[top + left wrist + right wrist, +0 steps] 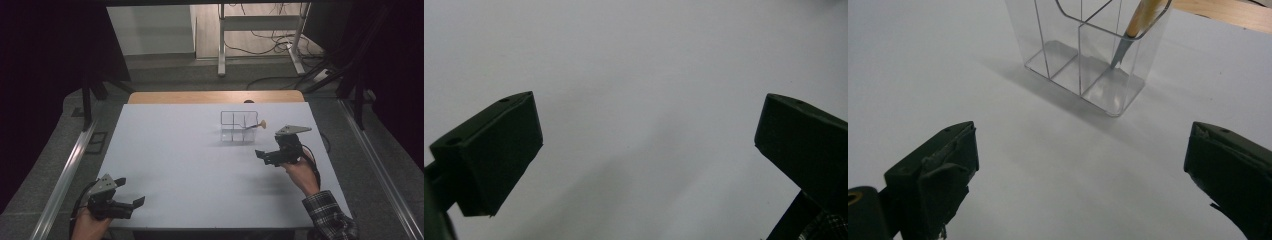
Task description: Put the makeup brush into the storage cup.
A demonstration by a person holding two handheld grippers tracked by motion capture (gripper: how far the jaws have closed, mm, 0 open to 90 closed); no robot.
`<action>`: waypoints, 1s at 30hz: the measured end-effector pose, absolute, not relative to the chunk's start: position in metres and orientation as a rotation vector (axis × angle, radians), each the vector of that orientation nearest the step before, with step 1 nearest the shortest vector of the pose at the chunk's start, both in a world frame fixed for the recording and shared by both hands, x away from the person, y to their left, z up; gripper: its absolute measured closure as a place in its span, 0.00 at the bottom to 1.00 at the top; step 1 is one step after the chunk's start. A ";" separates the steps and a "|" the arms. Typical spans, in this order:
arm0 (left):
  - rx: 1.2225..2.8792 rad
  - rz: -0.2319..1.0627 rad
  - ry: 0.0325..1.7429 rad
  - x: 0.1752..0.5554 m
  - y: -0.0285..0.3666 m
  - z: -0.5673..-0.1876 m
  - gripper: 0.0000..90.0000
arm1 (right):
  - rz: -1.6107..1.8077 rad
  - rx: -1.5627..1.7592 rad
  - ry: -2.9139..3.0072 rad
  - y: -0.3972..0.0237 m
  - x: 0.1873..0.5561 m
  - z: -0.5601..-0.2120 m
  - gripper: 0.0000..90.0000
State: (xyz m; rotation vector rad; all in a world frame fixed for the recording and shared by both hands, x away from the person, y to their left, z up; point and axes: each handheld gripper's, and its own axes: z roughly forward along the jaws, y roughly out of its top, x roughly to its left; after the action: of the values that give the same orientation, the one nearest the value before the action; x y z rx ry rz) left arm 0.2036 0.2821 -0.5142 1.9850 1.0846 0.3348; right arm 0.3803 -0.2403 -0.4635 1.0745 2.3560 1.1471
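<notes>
Clear organiser (240, 126) sits on the white table (190, 165), right of centre toward the far edge. A brush (254, 126) leans in its right-hand compartment, wooden handle sticking out over the rim to the right.

Right gripper (267, 156) is just beside the organiser on the near side, apart from it, jaws spread, nothing between them. Left gripper (131, 192) rests at the near left corner, well apart from everything, jaws also spread and empty.

Hard to make out: in the high view the organiser is small and its dividers barely read. In the right gripper view the organiser (1088, 55) is cut off at the top, so the brush (1135, 30) handle end is out of frame; that view does show the dividers and the grey tip down near the floor of the compartment. Left gripper (644, 150) view has jaws over bare table (634, 60).

No readable labels or writing anywhere.
</notes>
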 end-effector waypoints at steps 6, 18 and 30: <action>1.992 0.357 1.084 0.203 0.282 -0.514 0.00 | 1.143 1.068 2.370 -0.240 0.374 -0.464 0.01; 1.994 0.393 1.082 0.203 0.283 -0.514 0.00 | 1.143 1.050 2.375 -0.242 0.362 -0.463 0.01; 1.998 0.399 1.079 0.203 0.282 -0.514 0.00 | 1.151 1.058 2.367 -0.246 0.350 -0.462 0.01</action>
State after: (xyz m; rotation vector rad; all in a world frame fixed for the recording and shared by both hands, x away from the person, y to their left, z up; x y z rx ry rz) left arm 0.2025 0.2825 -0.5140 1.9980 1.0790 0.3994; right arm 0.3502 -0.2461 -0.4619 1.0576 2.3670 1.1513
